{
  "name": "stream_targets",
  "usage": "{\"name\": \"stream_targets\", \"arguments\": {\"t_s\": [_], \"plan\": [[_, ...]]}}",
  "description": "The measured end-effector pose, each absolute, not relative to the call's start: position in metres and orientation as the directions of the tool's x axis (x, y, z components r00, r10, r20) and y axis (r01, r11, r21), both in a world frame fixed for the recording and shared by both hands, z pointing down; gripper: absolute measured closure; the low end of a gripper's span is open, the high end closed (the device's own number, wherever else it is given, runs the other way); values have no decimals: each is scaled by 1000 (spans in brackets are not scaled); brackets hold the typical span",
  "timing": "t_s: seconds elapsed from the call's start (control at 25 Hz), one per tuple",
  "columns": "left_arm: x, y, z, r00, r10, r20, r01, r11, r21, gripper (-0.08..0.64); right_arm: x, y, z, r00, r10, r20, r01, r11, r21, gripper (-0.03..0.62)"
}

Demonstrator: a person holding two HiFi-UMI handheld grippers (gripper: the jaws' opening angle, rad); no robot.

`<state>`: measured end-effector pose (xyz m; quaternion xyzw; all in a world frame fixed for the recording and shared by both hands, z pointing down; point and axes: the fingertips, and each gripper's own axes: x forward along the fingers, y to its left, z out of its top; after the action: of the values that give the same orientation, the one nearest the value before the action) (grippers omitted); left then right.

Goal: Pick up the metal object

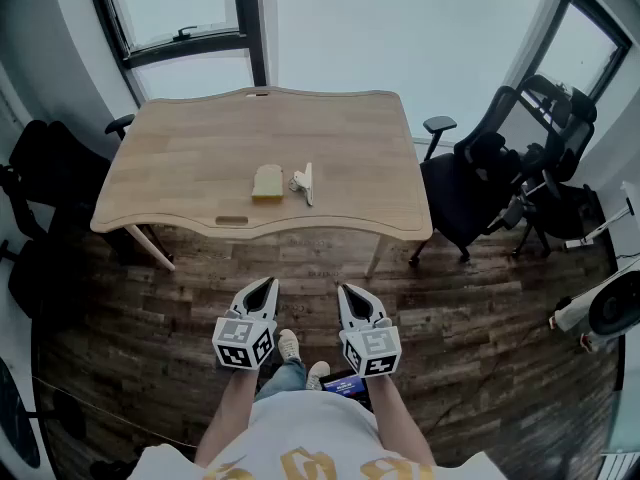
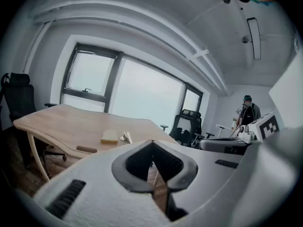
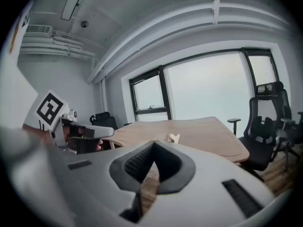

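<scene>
The metal object (image 1: 303, 182), a small silvery clip-like piece, lies near the middle of the wooden table (image 1: 190, 148), just right of a yellow block (image 1: 267, 182). It also shows far off in the left gripper view as the metal object (image 2: 126, 136) and in the right gripper view as the metal object (image 3: 173, 137). My left gripper (image 1: 267, 285) and right gripper (image 1: 347, 291) hover side by side over the floor, well short of the table's front edge. Both are shut and hold nothing.
A small wooden tab (image 1: 231, 221) sits at the table's front edge. Black office chairs stand at the right (image 1: 490, 173) and the left (image 1: 45, 168). A person (image 2: 247, 110) stands far off by the wall. My shoes (image 1: 290, 348) are on the dark plank floor.
</scene>
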<state>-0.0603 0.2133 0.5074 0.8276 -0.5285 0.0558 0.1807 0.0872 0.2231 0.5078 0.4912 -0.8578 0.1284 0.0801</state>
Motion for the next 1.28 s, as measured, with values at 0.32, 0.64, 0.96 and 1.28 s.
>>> {"name": "stream_targets", "arguments": {"t_s": [0.32, 0.64, 0.96, 1.28], "plan": [[-71, 215, 500, 426, -866, 260, -894, -358, 271, 540, 82, 229, 497, -506, -827, 244, -862, 489, -130, 581], [-72, 218, 494, 409, -876, 254, -902, -347, 256, 540, 82, 232, 487, -515, -831, 211, -857, 499, -127, 581], [-64, 217, 498, 418, -872, 254, -896, -351, 271, 540, 86, 231, 487, -531, -825, 193, -847, 509, -154, 581], [-56, 191, 506, 423, -866, 268, -893, -349, 284, 540, 106, 204, 495, -494, -847, 197, -866, 460, -195, 581]]}}
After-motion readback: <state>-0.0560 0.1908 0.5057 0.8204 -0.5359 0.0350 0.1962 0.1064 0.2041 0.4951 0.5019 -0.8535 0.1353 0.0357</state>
